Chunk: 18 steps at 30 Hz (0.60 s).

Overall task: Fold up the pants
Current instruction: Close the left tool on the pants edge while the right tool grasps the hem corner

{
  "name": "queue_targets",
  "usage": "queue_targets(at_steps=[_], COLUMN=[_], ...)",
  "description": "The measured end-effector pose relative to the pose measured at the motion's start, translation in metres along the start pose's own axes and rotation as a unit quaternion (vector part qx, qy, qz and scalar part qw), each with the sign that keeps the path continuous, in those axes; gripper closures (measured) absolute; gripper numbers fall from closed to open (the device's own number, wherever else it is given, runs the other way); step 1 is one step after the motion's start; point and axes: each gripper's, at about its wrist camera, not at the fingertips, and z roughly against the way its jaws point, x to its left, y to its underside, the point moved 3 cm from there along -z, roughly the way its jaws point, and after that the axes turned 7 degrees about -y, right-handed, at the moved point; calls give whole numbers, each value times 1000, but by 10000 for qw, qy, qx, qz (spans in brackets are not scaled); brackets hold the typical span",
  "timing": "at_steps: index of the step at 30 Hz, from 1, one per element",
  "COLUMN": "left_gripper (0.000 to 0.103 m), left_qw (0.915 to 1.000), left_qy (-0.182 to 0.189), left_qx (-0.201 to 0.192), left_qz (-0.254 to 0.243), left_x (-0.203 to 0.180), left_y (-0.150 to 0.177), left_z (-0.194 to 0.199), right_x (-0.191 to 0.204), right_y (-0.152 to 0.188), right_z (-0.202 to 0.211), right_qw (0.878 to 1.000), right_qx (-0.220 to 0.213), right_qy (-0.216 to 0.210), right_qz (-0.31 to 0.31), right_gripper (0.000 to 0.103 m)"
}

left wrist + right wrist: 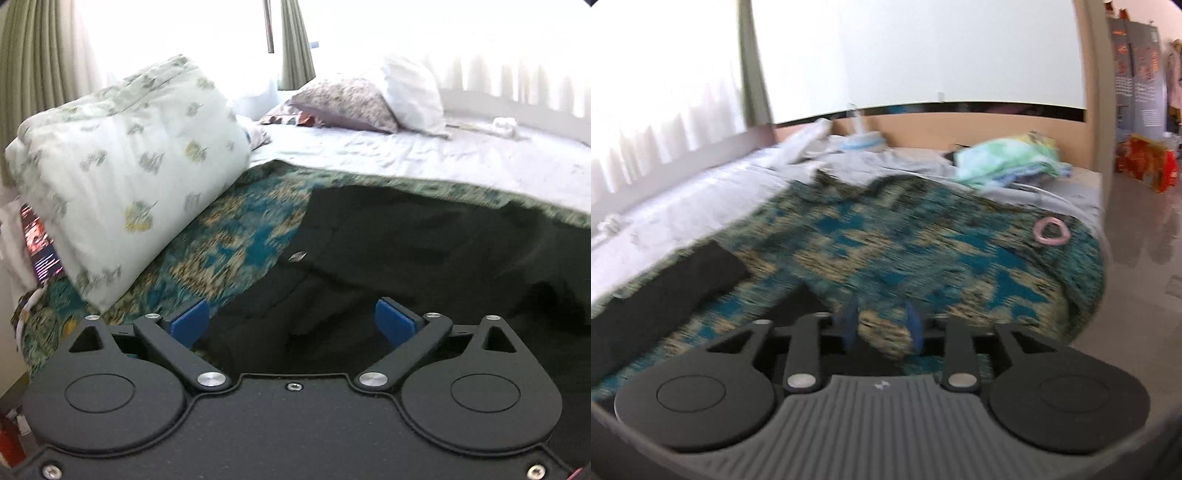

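Lying on a patterned blanket (229,236), black pants (424,251) spread beneath the wide-open left gripper (291,321); the right gripper (882,326), parted and empty, is beside them.

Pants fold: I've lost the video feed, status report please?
Left gripper open, empty, over black pants. Right gripper open, empty. Pants flat on patterned blanket. Nothing blocking.

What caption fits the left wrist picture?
Open left gripper above black pants on a patterned bedspread.
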Motion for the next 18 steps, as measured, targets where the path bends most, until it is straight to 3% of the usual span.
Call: queue_targets(at_steps=[11,18], left_gripper=[2,1], left_qw=[9957,9924], left_qy=[848,1036], left_qx=[366,660], left_qz=[-30,107], left_x=[-60,-101], left_y=[-57,-95], left_z=[-14,-42], right_x=[103,174], right_y=[-34,-43], right_z=[-16,-43], right_qw=[9960,9920], right_qx=[231,362], right_qy=[-788,-1078], right_qz=[350,545], right_gripper=[17,0])
